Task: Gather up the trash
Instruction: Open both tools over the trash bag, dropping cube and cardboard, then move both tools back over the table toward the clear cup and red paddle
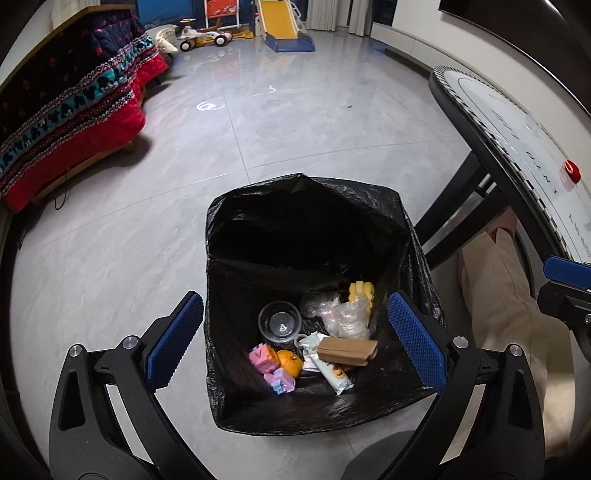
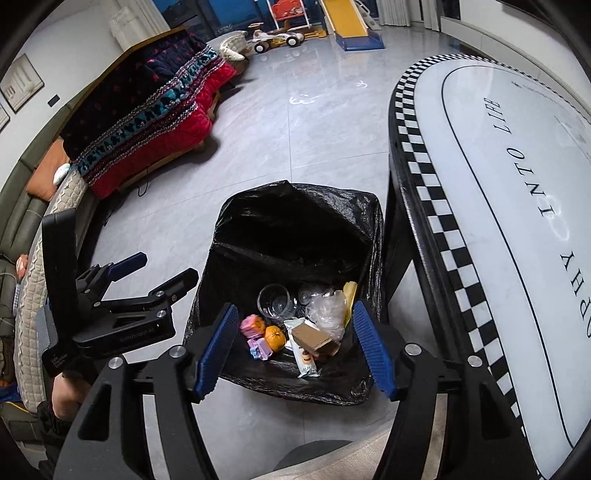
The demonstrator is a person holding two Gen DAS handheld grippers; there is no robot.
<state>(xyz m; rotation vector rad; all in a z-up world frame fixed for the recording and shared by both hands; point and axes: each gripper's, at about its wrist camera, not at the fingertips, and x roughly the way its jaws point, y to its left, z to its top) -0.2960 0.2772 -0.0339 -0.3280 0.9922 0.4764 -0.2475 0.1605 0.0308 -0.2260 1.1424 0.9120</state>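
Note:
A bin lined with a black bag (image 1: 218,229) (image 2: 225,218) stands on the grey floor beside the table. In its bottom lie a clear plastic cup (image 1: 279,319) (image 2: 274,301), an orange (image 1: 289,362) (image 2: 275,336), pink blocks (image 1: 263,357) (image 2: 251,326), a brown carton (image 1: 347,350) (image 2: 312,338), a white tube (image 1: 334,376), crumpled clear plastic (image 1: 345,317) and a yellow piece (image 1: 362,291). My left gripper (image 1: 294,301) (image 2: 168,265) hangs above the bin, open and empty. My right gripper (image 2: 295,306) is also over the bin, open with nothing between its pads; one of its blue pads (image 1: 567,271) shows at the left view's edge.
A white oval table with a checkered rim (image 2: 417,155) (image 1: 476,122) stands right of the bin, with a red cap (image 1: 570,171) on it. A sofa under a red patterned blanket (image 1: 74,110) (image 2: 147,122) is at the left. Toys and a slide (image 1: 280,22) stand far back. A beige trouser leg (image 1: 517,332) is near.

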